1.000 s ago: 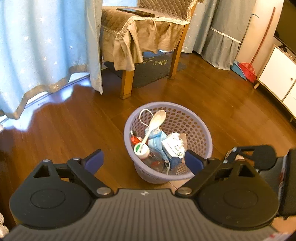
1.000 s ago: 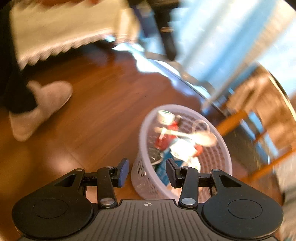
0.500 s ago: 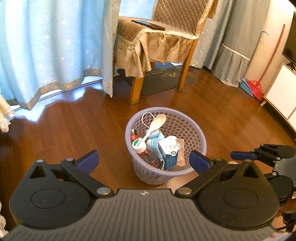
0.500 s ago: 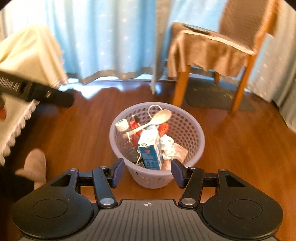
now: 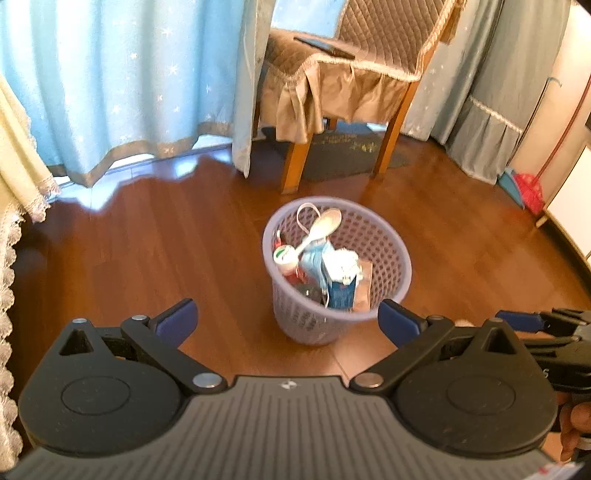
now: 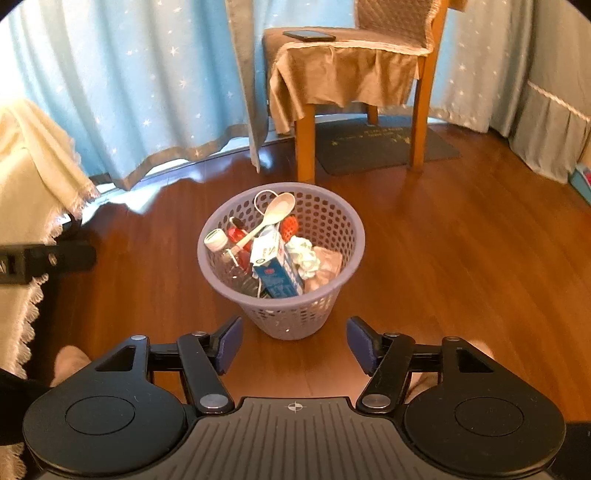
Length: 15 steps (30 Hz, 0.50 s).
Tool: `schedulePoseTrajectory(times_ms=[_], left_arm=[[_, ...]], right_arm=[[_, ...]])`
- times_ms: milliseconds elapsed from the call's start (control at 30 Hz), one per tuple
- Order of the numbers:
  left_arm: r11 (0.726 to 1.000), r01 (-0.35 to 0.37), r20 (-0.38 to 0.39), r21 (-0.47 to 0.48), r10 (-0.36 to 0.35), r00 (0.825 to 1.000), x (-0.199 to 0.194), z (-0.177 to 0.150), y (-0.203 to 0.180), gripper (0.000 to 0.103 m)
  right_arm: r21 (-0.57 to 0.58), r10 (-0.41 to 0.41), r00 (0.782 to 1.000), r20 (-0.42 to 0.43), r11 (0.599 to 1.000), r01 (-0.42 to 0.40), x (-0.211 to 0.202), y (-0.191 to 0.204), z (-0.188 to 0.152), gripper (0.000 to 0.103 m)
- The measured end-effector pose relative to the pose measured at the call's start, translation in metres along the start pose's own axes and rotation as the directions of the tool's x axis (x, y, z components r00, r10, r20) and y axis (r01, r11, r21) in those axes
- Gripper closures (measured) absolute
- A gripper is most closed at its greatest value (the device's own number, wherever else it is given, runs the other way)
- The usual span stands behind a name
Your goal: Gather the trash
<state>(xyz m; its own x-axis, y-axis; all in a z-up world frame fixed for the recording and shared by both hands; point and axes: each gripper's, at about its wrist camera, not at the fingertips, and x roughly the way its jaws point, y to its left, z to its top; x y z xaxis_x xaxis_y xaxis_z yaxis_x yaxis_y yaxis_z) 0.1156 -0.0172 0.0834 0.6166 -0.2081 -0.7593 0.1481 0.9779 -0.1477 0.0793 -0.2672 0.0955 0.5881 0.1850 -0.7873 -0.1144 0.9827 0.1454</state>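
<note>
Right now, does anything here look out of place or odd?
Yes: a reusable-looking spoon lies among the trash in the purple basket, and a phone sits on the chair seat. Nothing has spilled on the floor.

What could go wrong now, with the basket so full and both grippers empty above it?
The spoon leans up past the rim of the purple basket, so it could tip out if the basket is bumped. The milk carton stands high in the pile and might fall out too. Both the left gripper and the right gripper are open, near the light basket; a careless push may topple it.
</note>
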Motion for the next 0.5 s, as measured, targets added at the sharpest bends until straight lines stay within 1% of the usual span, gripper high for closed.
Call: schedulePoseTrajectory(times_ms=[100,300,500], left_arm=[[1.0,-0.012,0.0,0.006,0.012,1.0,-0.008,-0.007,-0.006,0.001],[1.0,-0.023,-0.023,-0.007,0.022,0.999,-0.016,-0.021,-0.007,0.001],[0.999,-0.029,-0.049,0.026,0.03,0.998,-0.018,-0.032,-0.013,0.001]], right_arm=[[-0.004,-0.011,1.0,0.003,1.0,0.011,-0.01,0.003,-0.005,0.042],[0.011,-0.005,1.0,0.001,1.0,0.005,-0.023,0.007,-0.011,0.04],[0.016,-0.012,1.0,0.001,1.0,0.012,-0.03,0.009,-0.014,0.036]])
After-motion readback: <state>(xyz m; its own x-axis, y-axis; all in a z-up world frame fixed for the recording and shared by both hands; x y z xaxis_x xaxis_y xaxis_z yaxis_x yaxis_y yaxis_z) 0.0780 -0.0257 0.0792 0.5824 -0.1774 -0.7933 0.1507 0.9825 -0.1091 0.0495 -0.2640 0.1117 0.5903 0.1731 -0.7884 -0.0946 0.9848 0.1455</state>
